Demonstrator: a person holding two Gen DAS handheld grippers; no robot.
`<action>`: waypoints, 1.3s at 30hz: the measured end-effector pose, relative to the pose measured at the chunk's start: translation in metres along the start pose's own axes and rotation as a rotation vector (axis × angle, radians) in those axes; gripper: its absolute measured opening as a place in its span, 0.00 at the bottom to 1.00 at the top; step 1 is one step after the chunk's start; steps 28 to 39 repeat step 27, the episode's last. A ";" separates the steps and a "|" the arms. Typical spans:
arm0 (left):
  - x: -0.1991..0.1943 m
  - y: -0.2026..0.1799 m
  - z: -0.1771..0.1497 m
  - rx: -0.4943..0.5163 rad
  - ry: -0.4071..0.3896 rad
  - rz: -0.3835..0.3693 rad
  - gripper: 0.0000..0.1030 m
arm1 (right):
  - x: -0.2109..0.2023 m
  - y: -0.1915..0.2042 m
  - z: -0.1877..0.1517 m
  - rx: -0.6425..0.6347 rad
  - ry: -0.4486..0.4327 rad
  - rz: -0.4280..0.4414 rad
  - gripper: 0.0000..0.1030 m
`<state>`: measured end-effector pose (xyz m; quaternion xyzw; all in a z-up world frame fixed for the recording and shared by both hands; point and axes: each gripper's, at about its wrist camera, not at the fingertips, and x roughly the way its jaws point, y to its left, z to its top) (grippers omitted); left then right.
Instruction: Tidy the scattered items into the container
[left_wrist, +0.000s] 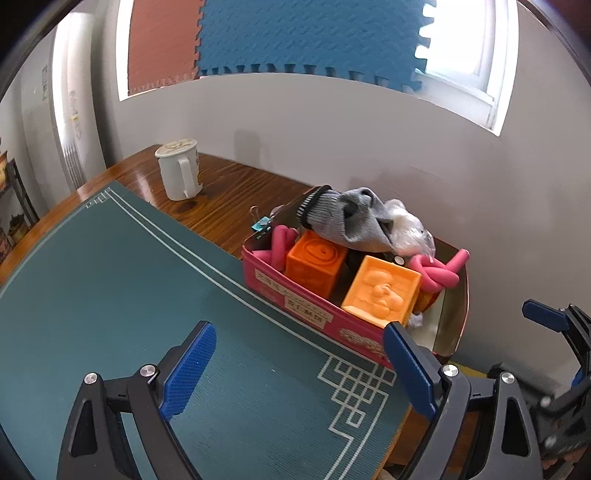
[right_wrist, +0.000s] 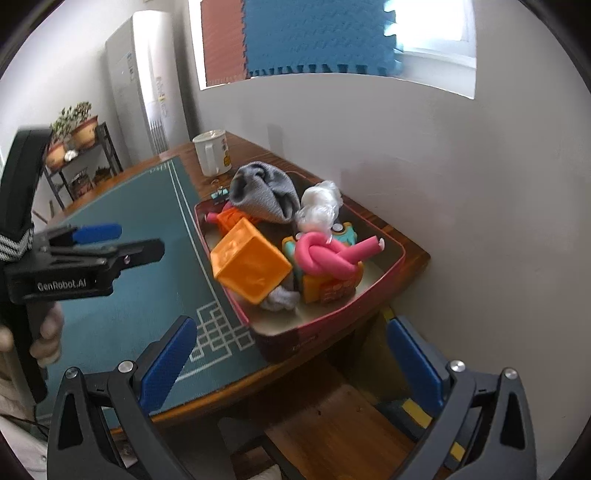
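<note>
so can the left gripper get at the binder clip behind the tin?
Probably yes. The left gripper is open and empty, and the binder clip sits exposed on the table by the tin's far corner, with open mat along the way.

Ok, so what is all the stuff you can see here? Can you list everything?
tin box: 1, pink-red, table's corner by the wall
blocks: 2 in plain sight, orange, in the tin box
foam sticks: 2, pink, one knotted, in the tin box
sock: 1, grey, on top of the pile
plastic bag: 1, clear white, beside the sock
binder clip: 1, teal, at the tin box's far end
mug: 1, white, on the wooden table
mat: 1, dark green, on the table
foam tiles: red and blue, in the window
left gripper: open, holding nothing, above the mat
right gripper: open, holding nothing, past the table's edge
</note>
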<state>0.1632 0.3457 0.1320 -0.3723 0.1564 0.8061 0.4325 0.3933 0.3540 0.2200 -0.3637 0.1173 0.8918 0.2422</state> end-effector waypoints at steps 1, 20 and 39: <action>-0.001 -0.003 -0.001 0.007 0.000 0.004 0.91 | 0.001 0.002 -0.002 -0.007 0.002 -0.006 1.00; -0.007 -0.024 -0.001 0.059 -0.013 0.014 0.91 | -0.014 0.008 -0.007 -0.023 -0.045 -0.036 1.00; -0.006 -0.023 -0.003 0.070 -0.014 0.012 0.91 | -0.007 0.007 -0.008 -0.002 -0.033 -0.022 1.00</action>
